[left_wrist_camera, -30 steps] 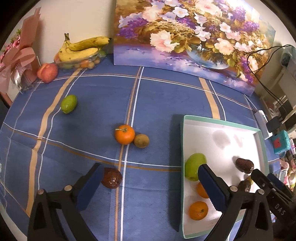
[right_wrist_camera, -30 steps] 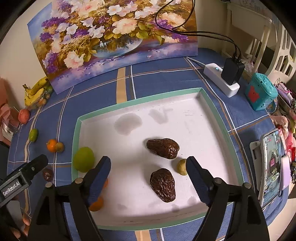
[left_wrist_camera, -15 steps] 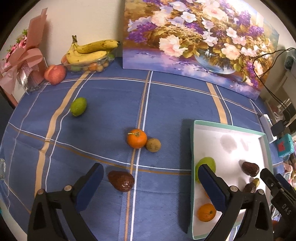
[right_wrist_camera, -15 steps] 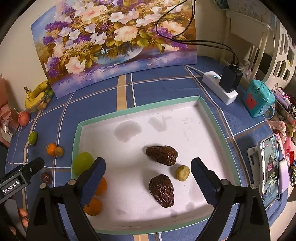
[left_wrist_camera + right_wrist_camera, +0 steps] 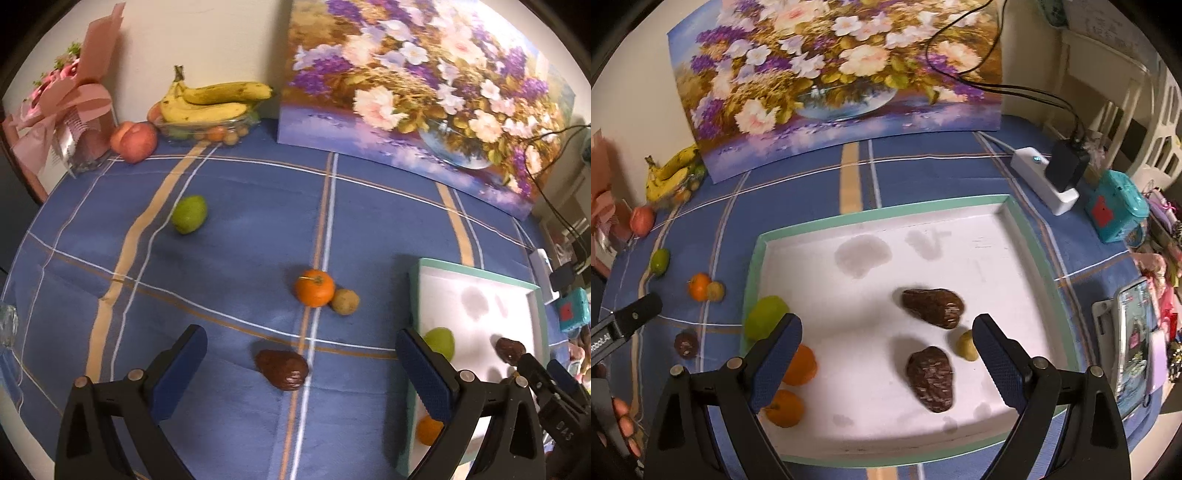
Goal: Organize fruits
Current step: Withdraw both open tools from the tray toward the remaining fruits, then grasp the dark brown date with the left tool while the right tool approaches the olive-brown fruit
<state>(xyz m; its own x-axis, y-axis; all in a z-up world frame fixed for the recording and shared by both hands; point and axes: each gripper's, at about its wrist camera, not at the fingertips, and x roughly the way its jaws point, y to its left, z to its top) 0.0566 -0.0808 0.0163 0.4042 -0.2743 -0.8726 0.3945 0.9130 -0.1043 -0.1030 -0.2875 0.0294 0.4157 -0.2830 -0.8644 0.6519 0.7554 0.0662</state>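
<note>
A white tray with a green rim [image 5: 879, 210] [image 5: 476, 271] lies on the blue tablecloth. It holds two dark brown avocados [image 5: 932, 307] [image 5: 931, 378], a small yellowish fruit [image 5: 966, 345], a green fruit [image 5: 764, 317] and two oranges [image 5: 799, 365] [image 5: 785, 408]. My right gripper [image 5: 886, 365] hangs open above the tray, empty. On the cloth lie a dark avocado [image 5: 282, 369], an orange [image 5: 314, 288] touching a brownish kiwi [image 5: 344, 301], and a green fruit [image 5: 189, 214]. My left gripper [image 5: 299, 369] is open, its fingers on either side of the loose avocado and above it.
A flower painting [image 5: 424, 92] leans on the back wall. Bananas in a clear dish [image 5: 210, 107], a peach [image 5: 133, 142] and a pink wrapped gift [image 5: 77, 122] stand at the back left. A power strip [image 5: 1043, 181], a teal box [image 5: 1115, 206] and a phone [image 5: 1134, 339] lie right of the tray.
My left gripper has shifted left, away from the tray, so the loose avocado now sits between its fingers. My right gripper's jaws have widened a little and it has drawn slightly back.
</note>
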